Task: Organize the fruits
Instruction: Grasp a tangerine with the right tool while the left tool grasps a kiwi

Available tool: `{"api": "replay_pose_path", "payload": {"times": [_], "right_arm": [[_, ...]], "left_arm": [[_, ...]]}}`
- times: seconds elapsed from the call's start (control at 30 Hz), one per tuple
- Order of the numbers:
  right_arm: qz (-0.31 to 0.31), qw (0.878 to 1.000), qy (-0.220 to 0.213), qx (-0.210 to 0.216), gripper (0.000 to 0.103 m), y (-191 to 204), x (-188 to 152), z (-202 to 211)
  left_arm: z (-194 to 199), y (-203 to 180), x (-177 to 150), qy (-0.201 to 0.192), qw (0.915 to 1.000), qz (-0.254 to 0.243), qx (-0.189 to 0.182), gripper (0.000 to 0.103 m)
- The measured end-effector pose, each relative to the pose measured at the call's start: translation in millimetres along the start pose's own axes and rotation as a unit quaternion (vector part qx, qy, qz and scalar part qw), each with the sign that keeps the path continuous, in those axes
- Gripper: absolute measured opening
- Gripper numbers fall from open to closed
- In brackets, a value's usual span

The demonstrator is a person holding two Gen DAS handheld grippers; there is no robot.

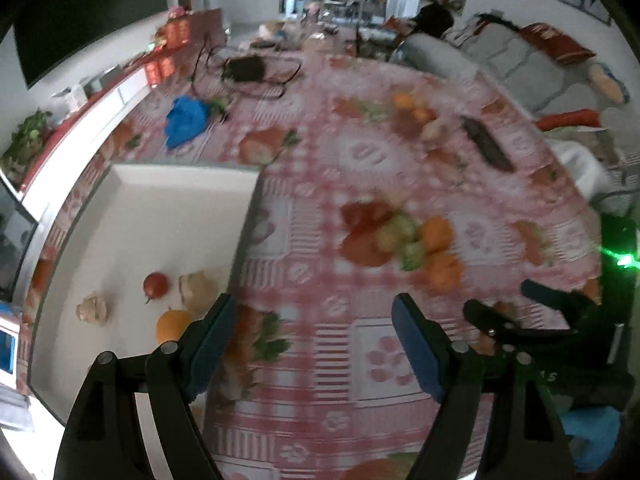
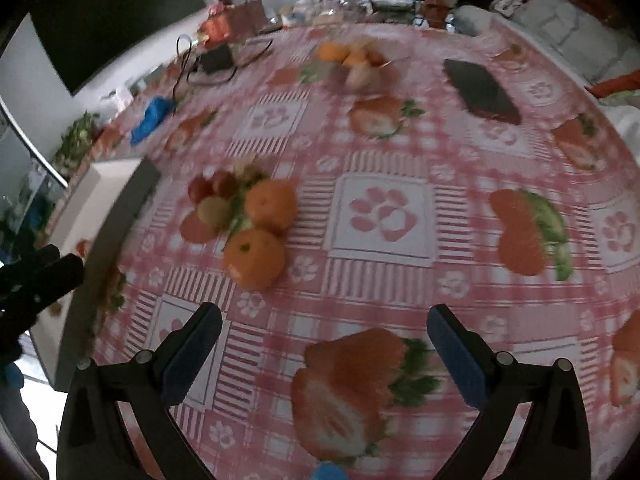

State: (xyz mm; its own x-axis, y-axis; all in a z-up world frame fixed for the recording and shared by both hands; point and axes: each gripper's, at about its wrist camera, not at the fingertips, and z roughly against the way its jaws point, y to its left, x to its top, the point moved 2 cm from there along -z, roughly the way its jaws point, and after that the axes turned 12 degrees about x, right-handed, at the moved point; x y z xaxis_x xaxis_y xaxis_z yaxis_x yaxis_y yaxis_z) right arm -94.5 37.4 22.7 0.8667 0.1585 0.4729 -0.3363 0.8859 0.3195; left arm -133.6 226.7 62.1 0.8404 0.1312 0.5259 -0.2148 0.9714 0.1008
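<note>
A heap of fruit lies on the pink checked tablecloth: two oranges (image 2: 270, 204) (image 2: 254, 258), small red fruits (image 2: 200, 188) and green ones (image 2: 214, 208). The left wrist view shows the same heap (image 1: 436, 236). A second fruit pile (image 2: 352, 58) sits farther back. A white tray (image 1: 160, 208) on the left holds a red fruit (image 1: 155, 285), an orange (image 1: 172, 326) and pale knobbly pieces (image 1: 92, 309). My left gripper (image 1: 316, 344) is open beside the tray's right wall, nothing between its fingers. My right gripper (image 2: 326, 344) is open over bare cloth, just short of the heap.
A black flat device (image 2: 480, 90) lies at the back right of the table. A blue cloth (image 2: 154, 118) and a black pouch with cables (image 2: 216, 58) lie at the back left. A sofa with cushions (image 1: 532, 60) stands beyond the table.
</note>
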Motion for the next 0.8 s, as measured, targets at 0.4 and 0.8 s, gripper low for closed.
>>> {"api": "replay_pose_path", "payload": {"times": [0.4,0.8], "right_arm": [[0.023,0.999,-0.013,-0.028,0.086,15.5,19.0,-35.4],[0.03,0.999,-0.026,0.004,0.039,6.4,8.2,-17.3]], "left_arm": [[-23.0,-15.4,14.7,-0.001,0.9997,-0.023,0.001,0.082],[-52.0,-53.8,26.3,0.01,0.9991,-0.036,-0.021,0.082]]}}
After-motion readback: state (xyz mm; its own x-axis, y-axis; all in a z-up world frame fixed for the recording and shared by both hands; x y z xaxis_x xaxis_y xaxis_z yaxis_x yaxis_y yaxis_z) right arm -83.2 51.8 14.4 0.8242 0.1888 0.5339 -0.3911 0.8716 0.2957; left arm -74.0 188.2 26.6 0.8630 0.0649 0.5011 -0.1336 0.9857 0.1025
